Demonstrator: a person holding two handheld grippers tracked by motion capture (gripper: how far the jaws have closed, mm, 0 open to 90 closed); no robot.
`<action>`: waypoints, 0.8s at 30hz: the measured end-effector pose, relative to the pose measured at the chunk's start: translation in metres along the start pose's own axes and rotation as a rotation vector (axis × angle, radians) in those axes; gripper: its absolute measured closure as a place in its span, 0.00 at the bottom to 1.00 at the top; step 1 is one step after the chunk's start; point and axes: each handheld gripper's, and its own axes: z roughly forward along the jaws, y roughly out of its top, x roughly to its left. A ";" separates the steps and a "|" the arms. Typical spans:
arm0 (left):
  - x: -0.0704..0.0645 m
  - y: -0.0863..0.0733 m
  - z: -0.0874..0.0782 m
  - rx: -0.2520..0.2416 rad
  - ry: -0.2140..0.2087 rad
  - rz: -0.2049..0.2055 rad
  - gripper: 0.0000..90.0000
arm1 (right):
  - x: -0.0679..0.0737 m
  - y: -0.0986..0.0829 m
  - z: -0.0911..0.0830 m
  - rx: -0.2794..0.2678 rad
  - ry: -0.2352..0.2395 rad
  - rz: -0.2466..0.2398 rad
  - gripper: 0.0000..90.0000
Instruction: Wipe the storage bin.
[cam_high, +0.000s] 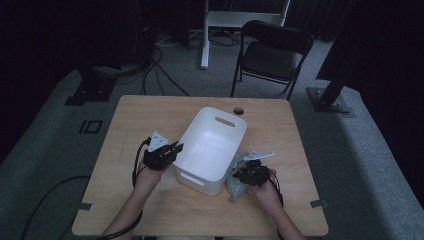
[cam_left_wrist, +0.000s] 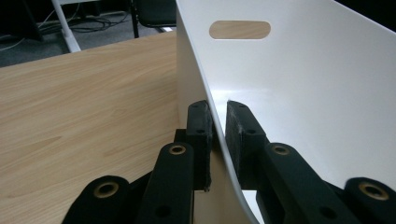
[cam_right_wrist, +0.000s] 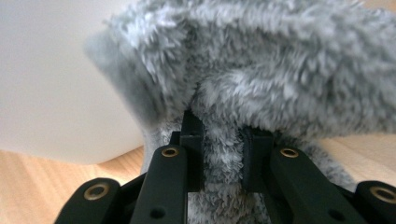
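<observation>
OK, your left gripper is clamped on the white bin's left wall, at table centre, long axis running from you toward the far right. Your right gripper pinches the grey fluffy cloth bunched beside the bin's right wall.

Each hand carries a matte black two-jaw left gripper and right gripper built of flat linked bars pinned with brass-coloured rivets. A pale grey three-cornered plate sits on top of each, and a thin black cable trails back along the wrist. The forearms are bare, with no sleeves in sight.
</observation>
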 end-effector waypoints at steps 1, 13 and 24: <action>0.000 0.000 0.000 0.001 0.003 0.004 0.89 | 0.000 0.002 -0.004 -0.015 0.002 0.001 0.83; -0.002 0.000 0.000 -0.001 -0.001 -0.001 0.92 | 0.018 0.021 -0.074 -0.241 0.026 -0.041 0.84; 0.000 0.001 0.001 0.007 -0.046 0.020 0.92 | 0.017 0.024 -0.050 -0.175 -0.023 -0.041 0.84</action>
